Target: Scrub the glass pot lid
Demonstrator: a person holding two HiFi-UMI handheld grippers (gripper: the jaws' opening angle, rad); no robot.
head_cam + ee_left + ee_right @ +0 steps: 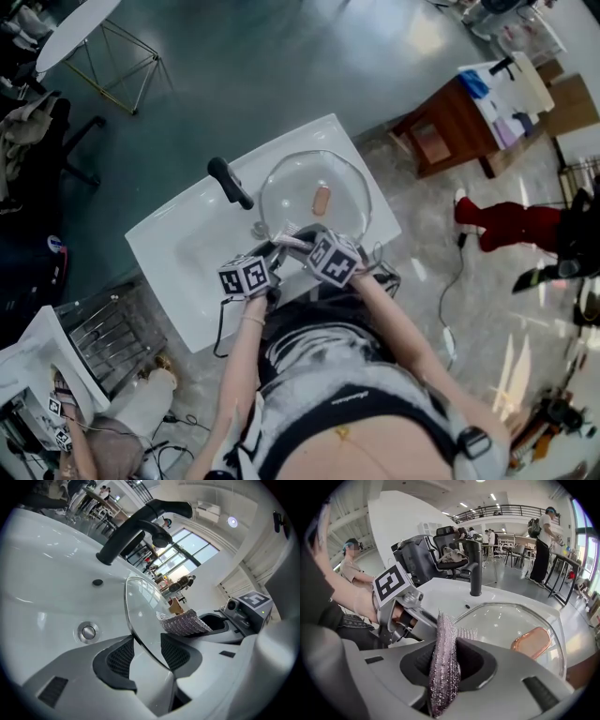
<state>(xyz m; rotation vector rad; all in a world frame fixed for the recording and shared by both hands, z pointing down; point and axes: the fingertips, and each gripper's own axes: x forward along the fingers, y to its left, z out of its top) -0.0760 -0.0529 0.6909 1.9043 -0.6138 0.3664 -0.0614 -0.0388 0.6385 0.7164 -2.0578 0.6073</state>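
Observation:
A round glass pot lid (298, 187) with a copper-coloured handle (322, 199) lies over the basin of a white sink (178, 244). My left gripper (270, 249) is at the lid's near rim. In the left gripper view the lid (143, 613) stands on edge, its rim clamped between the two black pads (123, 657) of my left gripper (146, 645). My right gripper (449, 656) is shut on a sparkly purple scrubbing cloth (443, 667), held just beside the lid (501, 625). The cloth (183, 623) rests against the glass.
A black faucet (230, 182) rises at the sink's back left, with the drain plug (88, 631) below it. A wire rack (108, 333) stands left of the sink and a wooden desk (450, 122) to the right. People and office chairs (450, 545) are in the background.

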